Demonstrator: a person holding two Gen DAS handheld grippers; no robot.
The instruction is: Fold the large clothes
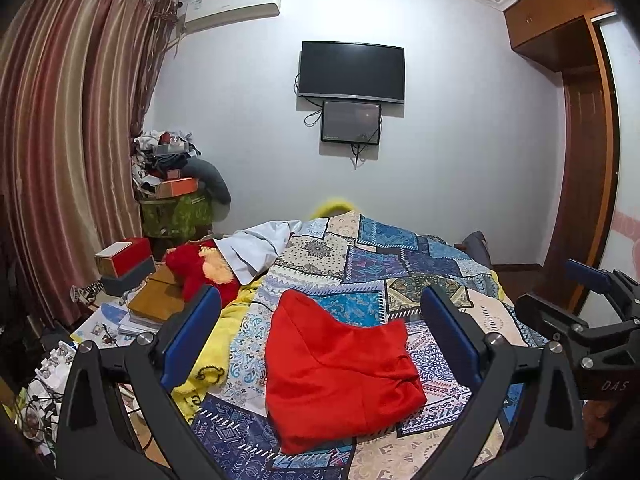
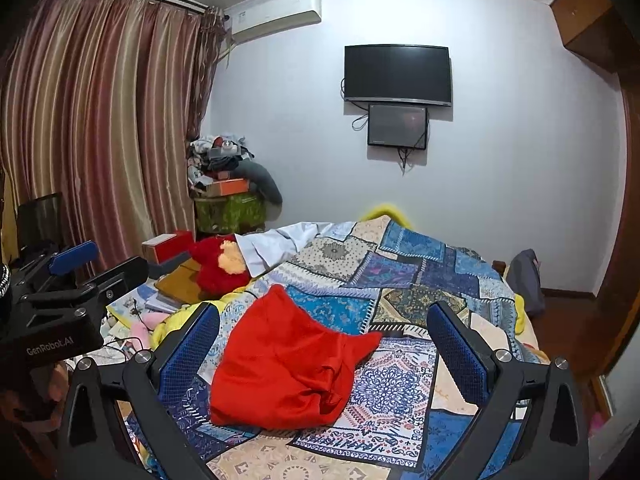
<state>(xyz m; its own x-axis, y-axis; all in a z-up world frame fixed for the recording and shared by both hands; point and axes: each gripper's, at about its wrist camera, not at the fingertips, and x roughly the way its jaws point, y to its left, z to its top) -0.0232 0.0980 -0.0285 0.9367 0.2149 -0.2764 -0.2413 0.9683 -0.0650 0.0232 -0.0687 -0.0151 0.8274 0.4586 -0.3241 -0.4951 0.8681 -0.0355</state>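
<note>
A red garment [image 1: 340, 372] lies folded in a rough bundle on the patchwork bedspread [image 1: 400, 264]; it also shows in the right wrist view [image 2: 280, 364]. My left gripper [image 1: 320, 340] is open and empty, held above the near part of the garment without touching it. My right gripper [image 2: 324, 344] is open and empty too, hovering just right of the garment. In the left wrist view the right gripper's body [image 1: 592, 328] shows at the right edge. In the right wrist view the left gripper's body [image 2: 60, 312] shows at the left.
A red plush toy [image 1: 200, 268] and a white cloth [image 1: 256, 248] lie at the bed's far left. Boxes and books [image 1: 128, 268] crowd the left side. A yellow blanket [image 1: 208, 360] hangs off the left edge. Curtains [image 1: 68, 140] at left, wardrobe [image 1: 580, 160] at right.
</note>
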